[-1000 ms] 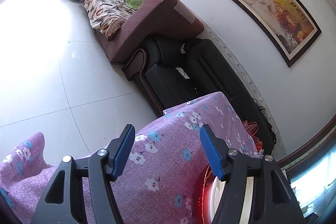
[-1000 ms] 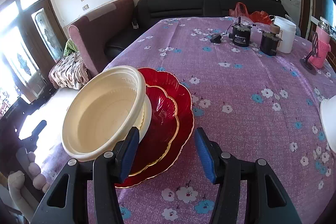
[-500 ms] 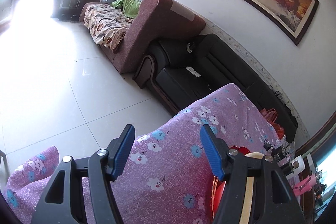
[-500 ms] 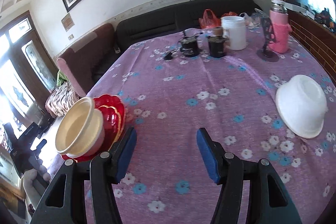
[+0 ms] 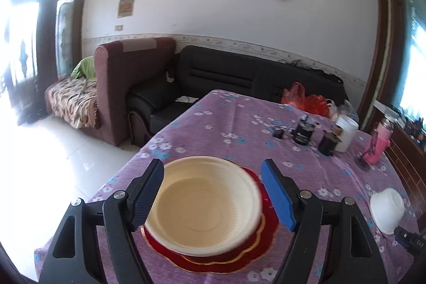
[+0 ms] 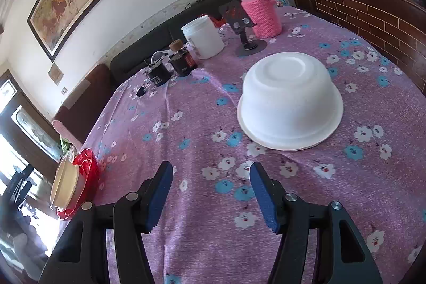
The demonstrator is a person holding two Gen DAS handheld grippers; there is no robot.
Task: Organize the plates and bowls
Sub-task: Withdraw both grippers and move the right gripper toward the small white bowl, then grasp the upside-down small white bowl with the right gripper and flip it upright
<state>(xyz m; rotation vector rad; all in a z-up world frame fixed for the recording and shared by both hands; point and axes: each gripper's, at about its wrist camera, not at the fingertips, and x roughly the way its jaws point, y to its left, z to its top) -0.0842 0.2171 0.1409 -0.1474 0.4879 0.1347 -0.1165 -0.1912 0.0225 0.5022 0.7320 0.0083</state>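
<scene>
Now the left gripper [image 5: 213, 193] has its blue-padded jaws apart, and they have just been widening; the round cream plastic bowl [image 5: 203, 206] shows between them, upright, though neither pad touches it. That bowl sits on a stack of two scalloped red plates with gold rims [image 5: 226, 254] (a smaller one on a larger), on the desk [image 5: 239, 121] under its purple flowered cloth. Ahead and to the right of this gripper stand two black jars [image 5: 303, 133], a white plastic tub [image 5: 344, 132] and a pink-sleeved flask [image 5: 379, 143]. Further right, the right gripper [image 6: 210, 193] also has its jaws apart with only cloth between them. A white foam bowl [image 6: 289, 100] lies upside down ahead of it and slightly to the right, apart from the fingers.
</scene>
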